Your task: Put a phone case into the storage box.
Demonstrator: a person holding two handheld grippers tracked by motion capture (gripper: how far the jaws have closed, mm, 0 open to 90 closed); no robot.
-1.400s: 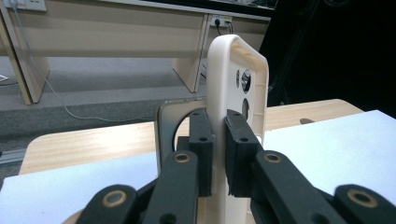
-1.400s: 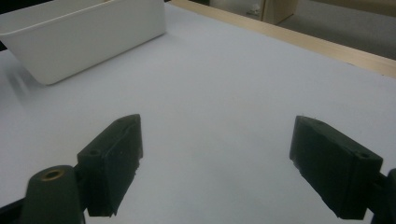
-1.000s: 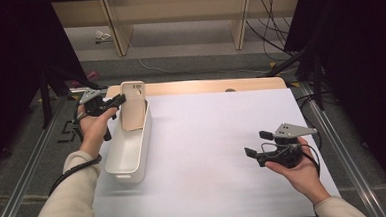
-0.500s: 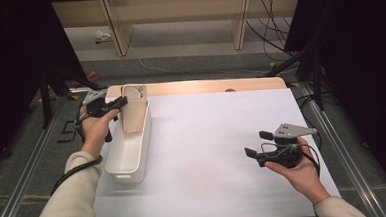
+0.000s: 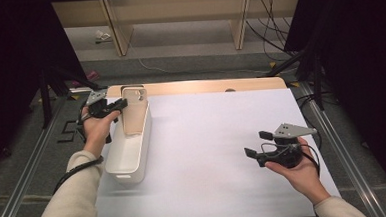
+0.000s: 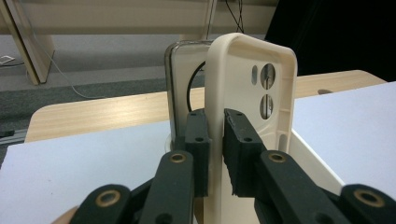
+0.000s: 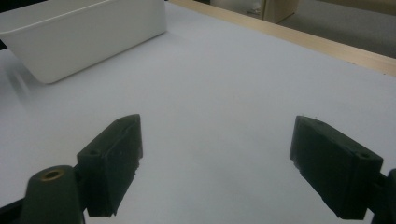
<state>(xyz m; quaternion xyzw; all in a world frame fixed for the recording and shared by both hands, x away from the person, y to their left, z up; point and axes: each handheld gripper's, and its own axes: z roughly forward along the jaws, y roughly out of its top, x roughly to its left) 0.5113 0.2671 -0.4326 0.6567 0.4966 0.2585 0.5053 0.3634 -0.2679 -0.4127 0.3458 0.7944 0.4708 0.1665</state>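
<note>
A white sheet (image 5: 218,152) covers a light wooden table (image 5: 200,86) whose far edge stays bare. Metal rails (image 5: 338,136) run along both sides. Beyond lies a grey carpeted floor (image 5: 188,48) with loose cables (image 5: 272,31) at far right, and pale wooden furniture legs (image 5: 116,25). Dark curtains (image 5: 358,55) close both sides.

High view above the table (image 5: 208,152) looking down, gripper views close along their jaws, sharing the white bin (image 5: 128,152).

We wear cream long sleeves (image 5: 68,205) at the lower left; our grippers (image 5: 278,151) are black, with brass-ringed screw holes (image 6: 178,157), grey three-cornered plates (image 5: 292,130) and trailing black cables (image 5: 74,172).
</note>
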